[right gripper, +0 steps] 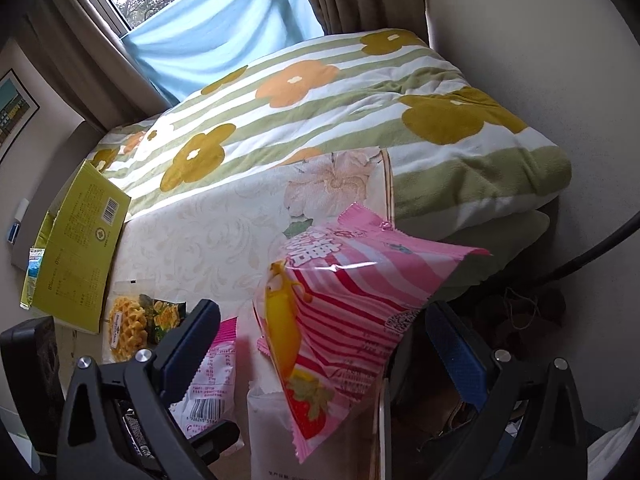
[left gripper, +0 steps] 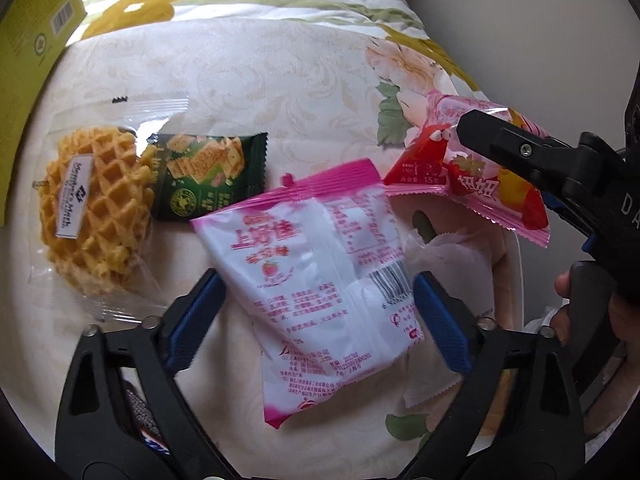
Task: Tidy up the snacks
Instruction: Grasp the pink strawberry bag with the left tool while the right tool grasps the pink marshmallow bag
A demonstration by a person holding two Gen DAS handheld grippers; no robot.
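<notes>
My left gripper point(left gripper: 316, 312) is open, its blue pads either side of a white and pink strawberry snack bag point(left gripper: 320, 256) that lies on the cream floral cloth point(left gripper: 248, 76). To its left lie a green cracker packet point(left gripper: 204, 176) and a waffle in clear wrap point(left gripper: 96, 208). The right gripper point(right gripper: 320, 344) is wide open; a pink striped snack packet point(right gripper: 340, 312) sits tilted between its fingers, and I cannot tell whether they touch it. In the left wrist view this packet point(left gripper: 472, 176) shows at the right, under the right gripper's black finger point(left gripper: 516, 148).
A yellow-green cardboard box point(right gripper: 80, 248) stands at the cloth's far left. A folded flower-striped blanket point(right gripper: 360, 108) lies behind the cloth. A white packet point(right gripper: 272, 432) lies under the pink striped one near the surface's right edge. Dark clutter fills the gap beyond that edge point(right gripper: 512, 320).
</notes>
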